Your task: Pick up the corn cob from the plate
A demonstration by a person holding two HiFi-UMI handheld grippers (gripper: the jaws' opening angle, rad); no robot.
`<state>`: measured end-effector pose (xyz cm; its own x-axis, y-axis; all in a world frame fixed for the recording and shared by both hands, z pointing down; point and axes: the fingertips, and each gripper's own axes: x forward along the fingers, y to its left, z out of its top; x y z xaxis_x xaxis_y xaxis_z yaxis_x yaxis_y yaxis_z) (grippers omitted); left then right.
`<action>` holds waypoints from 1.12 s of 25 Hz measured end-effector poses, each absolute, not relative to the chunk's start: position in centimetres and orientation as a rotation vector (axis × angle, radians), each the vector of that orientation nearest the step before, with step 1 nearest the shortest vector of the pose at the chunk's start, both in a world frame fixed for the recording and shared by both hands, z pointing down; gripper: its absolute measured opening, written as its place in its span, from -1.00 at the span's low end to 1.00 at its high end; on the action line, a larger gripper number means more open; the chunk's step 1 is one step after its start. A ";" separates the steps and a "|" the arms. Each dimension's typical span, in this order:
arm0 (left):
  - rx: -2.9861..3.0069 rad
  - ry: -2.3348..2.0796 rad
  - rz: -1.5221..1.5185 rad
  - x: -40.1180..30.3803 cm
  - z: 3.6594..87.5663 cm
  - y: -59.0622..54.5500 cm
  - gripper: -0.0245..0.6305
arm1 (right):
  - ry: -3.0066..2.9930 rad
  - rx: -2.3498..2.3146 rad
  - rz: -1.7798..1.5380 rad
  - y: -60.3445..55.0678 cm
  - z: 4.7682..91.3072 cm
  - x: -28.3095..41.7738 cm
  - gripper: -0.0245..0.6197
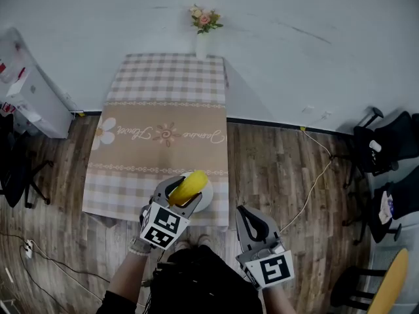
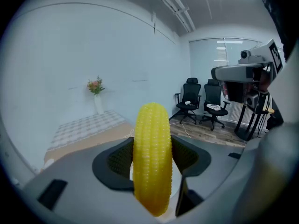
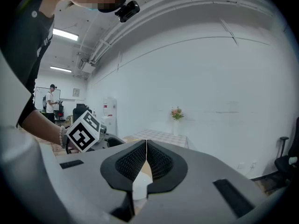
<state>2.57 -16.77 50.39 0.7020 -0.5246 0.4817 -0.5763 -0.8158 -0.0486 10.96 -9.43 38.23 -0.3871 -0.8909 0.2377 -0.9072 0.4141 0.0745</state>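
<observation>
A yellow corn cob [image 1: 189, 187] is held above the white plate [image 1: 203, 200] at the near edge of the table. My left gripper [image 1: 181, 196] is shut on the cob; in the left gripper view the corn cob [image 2: 152, 162] stands upright between the two black pads and fills the gap of my left gripper [image 2: 152, 160]. My right gripper [image 1: 249, 222] hangs off the table's near right corner, over the floor. In the right gripper view my right gripper [image 3: 146, 160] has its pads pressed together with nothing in them, and the marker cube of the left gripper [image 3: 84, 131] shows at the left.
The table [image 1: 163, 116] wears a checked cloth with a brown band. A white vase of flowers [image 1: 204, 28] stands at its far edge against the wall. Black office chairs [image 1: 383, 146] are at the right, a cable [image 1: 317, 175] runs over the wooden floor.
</observation>
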 end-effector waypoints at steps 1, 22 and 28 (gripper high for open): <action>2.810 -0.921 0.731 2.2 49.8 -16.6 -0.14 | -2.442 1.571 0.082 -9.5 38.0 10.7 -0.79; 2.858 -1.167 0.603 -3.5 41.2 -13.0 -0.14 | -2.540 1.494 -0.039 -11.6 35.2 8.0 -0.79; 2.869 -1.212 0.570 -3.9 39.5 -12.1 -0.14 | -2.551 1.473 -0.046 -12.0 35.2 7.6 -0.79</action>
<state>-3.90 -12.11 39.49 0.6424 -0.6978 0.3168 -0.6890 -0.7069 -0.1599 7.60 -11.95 35.15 -0.4856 -0.8607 0.1529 -0.8546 0.5043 0.1243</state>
